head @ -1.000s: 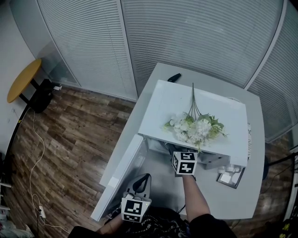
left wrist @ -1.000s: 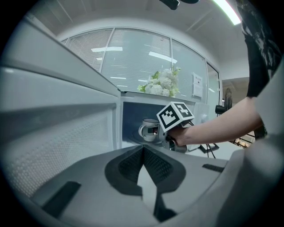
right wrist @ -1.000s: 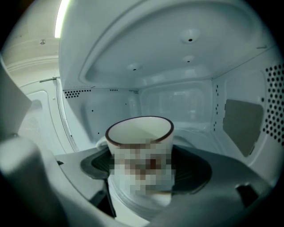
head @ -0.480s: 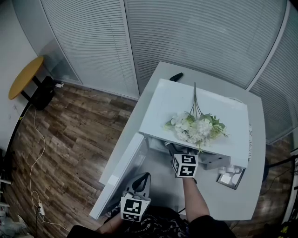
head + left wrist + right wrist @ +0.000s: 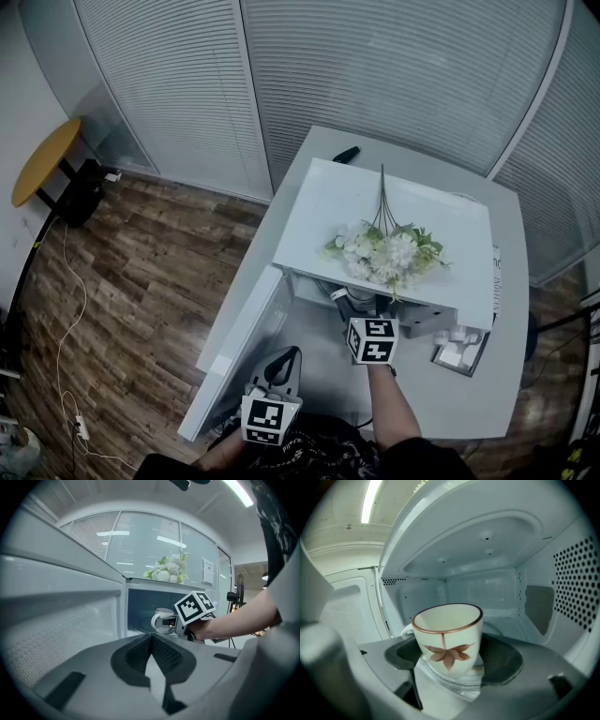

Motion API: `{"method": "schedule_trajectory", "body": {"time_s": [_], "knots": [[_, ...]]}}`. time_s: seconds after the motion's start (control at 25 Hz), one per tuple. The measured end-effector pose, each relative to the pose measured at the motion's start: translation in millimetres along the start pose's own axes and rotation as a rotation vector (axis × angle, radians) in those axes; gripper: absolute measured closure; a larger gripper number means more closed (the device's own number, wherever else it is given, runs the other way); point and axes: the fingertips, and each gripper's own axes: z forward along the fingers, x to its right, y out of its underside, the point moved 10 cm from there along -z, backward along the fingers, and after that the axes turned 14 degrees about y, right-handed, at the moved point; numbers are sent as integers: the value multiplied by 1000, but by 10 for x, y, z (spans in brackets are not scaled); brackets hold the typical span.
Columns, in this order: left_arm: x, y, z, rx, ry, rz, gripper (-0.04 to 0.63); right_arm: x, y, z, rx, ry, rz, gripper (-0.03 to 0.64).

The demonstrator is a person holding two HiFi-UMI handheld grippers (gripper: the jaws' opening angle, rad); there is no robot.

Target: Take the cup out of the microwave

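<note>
Microwave cavity [image 5: 487,541] roomy behind cup [image 5: 447,634], right gripper [image 5: 449,677] clamped on it, left gripper [image 5: 151,639] closed beside door [image 5: 61,620]

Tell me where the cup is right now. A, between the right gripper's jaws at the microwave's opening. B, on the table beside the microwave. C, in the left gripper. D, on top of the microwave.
A: the right gripper view shows the flower-painted cup clamped between the jaws of the right gripper, with the open microwave cavity behind it.
</note>
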Motion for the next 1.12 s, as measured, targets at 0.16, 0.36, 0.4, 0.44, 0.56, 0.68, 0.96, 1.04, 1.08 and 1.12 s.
{"method": "schedule_trajectory", "body": {"time_s": [0.16,0.36,0.4,0.44,0.56,0.68,0.96,1.04,1.08,1.12], "knots": [[6,-6,-20,5,5,4,589,-13,-9,-82,9,-2,-11,239],[13,-13,-56,15,10,14,589,-45,5,-186,13,-1,-11,239],[13,-16,-60,18,11,16,589,-50,7,-203,15,-2,-11,239],[16,-18,-64,21,12,19,589,-53,9,-223,16,-1,-13,239],[33,-31,-92,33,16,28,589,-67,12,-289,18,3,-17,239],[44,-22,-100,37,23,31,589,-88,34,-347,17,8,-15,239],[69,-14,-138,49,37,21,589,-119,113,-514,10,18,-16,239],[76,-5,-143,54,41,18,589,-117,137,-559,10,22,-16,239],[79,1,-146,56,44,17,589,-118,147,-583,11,25,-16,239],[82,4,-150,58,47,17,589,-121,154,-606,12,27,-15,239]]}}
